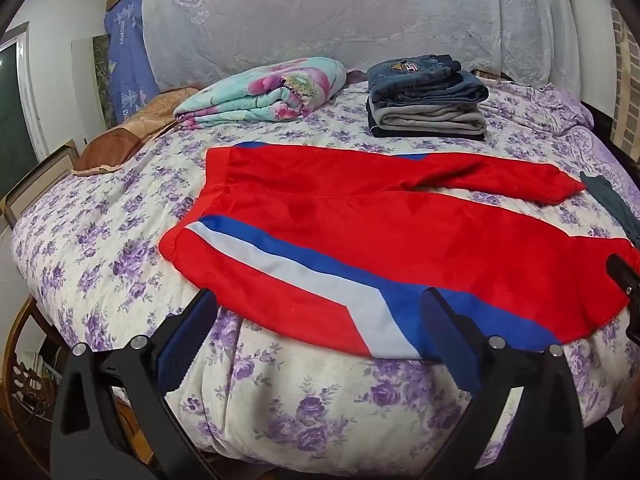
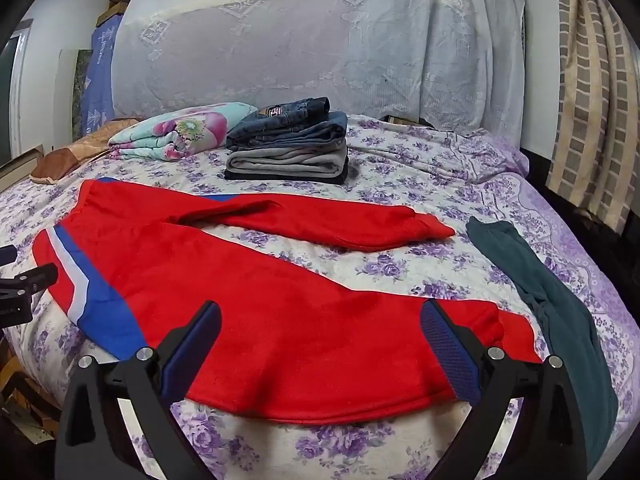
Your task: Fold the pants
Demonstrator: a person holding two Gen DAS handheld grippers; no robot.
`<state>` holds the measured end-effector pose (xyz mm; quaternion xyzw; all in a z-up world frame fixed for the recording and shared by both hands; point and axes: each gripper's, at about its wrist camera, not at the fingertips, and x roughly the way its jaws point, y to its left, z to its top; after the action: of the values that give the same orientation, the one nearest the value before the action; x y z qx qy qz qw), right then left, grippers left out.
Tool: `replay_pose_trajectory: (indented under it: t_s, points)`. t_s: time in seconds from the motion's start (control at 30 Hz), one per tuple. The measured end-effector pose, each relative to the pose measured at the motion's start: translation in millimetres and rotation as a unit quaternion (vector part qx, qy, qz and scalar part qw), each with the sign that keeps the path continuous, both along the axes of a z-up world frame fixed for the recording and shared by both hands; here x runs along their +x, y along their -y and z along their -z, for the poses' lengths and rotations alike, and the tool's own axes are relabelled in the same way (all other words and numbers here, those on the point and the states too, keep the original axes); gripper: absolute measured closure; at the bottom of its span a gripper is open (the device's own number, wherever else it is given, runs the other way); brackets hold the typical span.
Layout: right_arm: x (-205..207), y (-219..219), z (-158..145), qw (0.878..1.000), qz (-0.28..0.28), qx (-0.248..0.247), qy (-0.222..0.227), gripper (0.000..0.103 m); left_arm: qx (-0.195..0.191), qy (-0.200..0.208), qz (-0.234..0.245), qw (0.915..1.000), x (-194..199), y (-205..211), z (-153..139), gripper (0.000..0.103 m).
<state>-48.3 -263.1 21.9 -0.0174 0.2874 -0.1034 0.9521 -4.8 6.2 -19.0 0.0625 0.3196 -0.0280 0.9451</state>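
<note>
The red pants (image 1: 380, 232) lie spread flat across the near part of the bed (image 1: 100, 248), waistband to the left and legs running to the right; a blue and white stripe (image 1: 320, 276) runs down the side of the near leg, and the near edge of that leg reaches the front edge of the mattress; the far leg (image 2: 320, 220) angles away from the near one, with flowered bedspread showing between them, and its cuff ends just short of a dark green garment (image 2: 560, 320) that lies lengthwise along the right side of the bed

The left gripper (image 1: 320, 312) hangs over the near edge of the pants at the striped part, its jaws spread wide with nothing pressed between them; whether the right-hand fingertip touches the cloth I cannot tell; the right gripper (image 2: 320, 320) hangs over the lower part of the near leg, jaws likewise wide apart and holding nothing, the red cloth showing in the gap

At the far side of the bed stands a stack of folded pants (image 2: 288, 144), jeans on top, grey beneath, dark at the bottom; just left of it lies a folded flowered blanket (image 2: 180, 132), and farther left a brown pillow (image 1: 132, 132); a white lace cloth (image 1: 340, 12) covers the headboard behind them
</note>
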Motion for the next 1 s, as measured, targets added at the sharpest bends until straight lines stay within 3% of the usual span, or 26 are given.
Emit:
replay_pose_trajectory:
  t_s: [0.17,1.0]
  points:
    - [0.4,-0.6,0.3,1.0,-0.001,-0.001,-0.002,0.003,-0.006,-0.012,0.003,0.9999,13.0,-10.7,-10.2,0.004]
    - [0.1,-1.1,6.6,1.0,-0.001,-0.003,-0.003,0.003,-0.005,-0.016,0.003,0.9998,13.3,-12.3,-7.0,0.004]
